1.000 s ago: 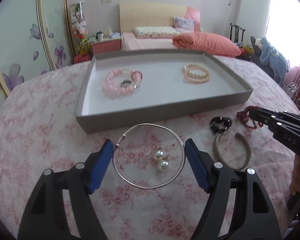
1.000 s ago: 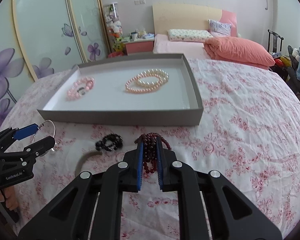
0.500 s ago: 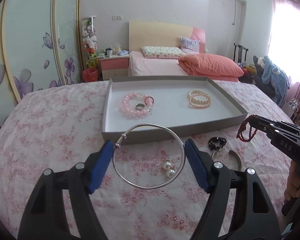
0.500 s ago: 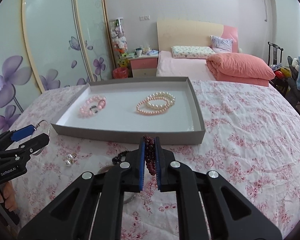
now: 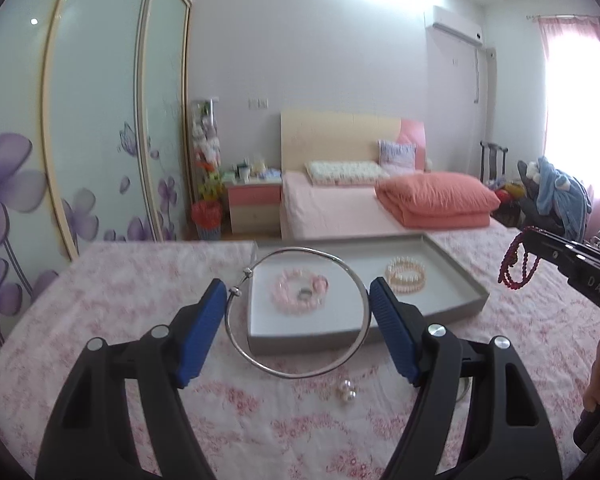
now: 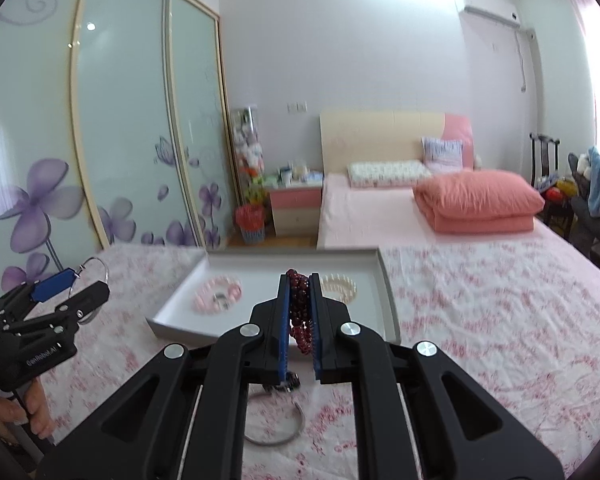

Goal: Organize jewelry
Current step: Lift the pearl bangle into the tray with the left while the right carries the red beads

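Above the floral bedspread [image 5: 112,300], your left gripper [image 5: 296,300] clamps a silver bangle [image 5: 298,314] between its wide-set pads, while your right gripper [image 6: 300,312] pinches a dark red bead bracelet [image 6: 300,320], both near the grey tray [image 6: 388,304].

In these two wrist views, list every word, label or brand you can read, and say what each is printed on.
"DAS": on the side of the right gripper, cut off at the picture's edge.
"GenRobot.AI": on the side of the left gripper; small, the reading is likely.
The items on the nightstand are too small and blurred to read.
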A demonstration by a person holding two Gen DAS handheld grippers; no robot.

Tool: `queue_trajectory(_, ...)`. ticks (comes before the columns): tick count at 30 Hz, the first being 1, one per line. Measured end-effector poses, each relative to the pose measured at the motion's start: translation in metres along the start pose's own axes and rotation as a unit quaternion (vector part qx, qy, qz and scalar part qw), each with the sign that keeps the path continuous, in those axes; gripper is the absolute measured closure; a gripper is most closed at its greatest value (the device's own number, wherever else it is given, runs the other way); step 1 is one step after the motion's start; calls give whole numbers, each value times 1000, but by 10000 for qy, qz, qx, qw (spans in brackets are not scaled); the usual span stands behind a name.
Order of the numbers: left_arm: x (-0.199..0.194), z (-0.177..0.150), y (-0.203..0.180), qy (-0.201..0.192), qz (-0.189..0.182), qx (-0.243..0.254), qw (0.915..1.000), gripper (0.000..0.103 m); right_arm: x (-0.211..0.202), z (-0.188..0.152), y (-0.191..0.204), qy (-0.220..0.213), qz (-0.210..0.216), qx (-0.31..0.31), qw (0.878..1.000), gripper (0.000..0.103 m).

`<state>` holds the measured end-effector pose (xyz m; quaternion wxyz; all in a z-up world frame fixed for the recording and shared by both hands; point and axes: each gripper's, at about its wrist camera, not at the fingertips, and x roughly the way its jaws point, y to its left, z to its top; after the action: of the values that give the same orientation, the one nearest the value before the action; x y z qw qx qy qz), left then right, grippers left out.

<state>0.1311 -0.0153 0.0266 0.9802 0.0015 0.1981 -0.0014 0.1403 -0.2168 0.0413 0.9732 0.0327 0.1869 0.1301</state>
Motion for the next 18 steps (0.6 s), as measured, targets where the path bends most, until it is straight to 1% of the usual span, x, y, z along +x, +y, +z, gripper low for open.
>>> queue_trajectory(5,-11,9,-6,-236,9,31,9997,31,-10,8,7,-279,43,-124,9995,93)
queue_trajectory(11,-12,13,-7,-345,11,44,9994,31,-13,16,13,-500,44,-235,9985,93)
queue_trajectory(18,1,25,-13,-423,62,117,9990,31,-2,30,10,-689,56,-155,9975,93)
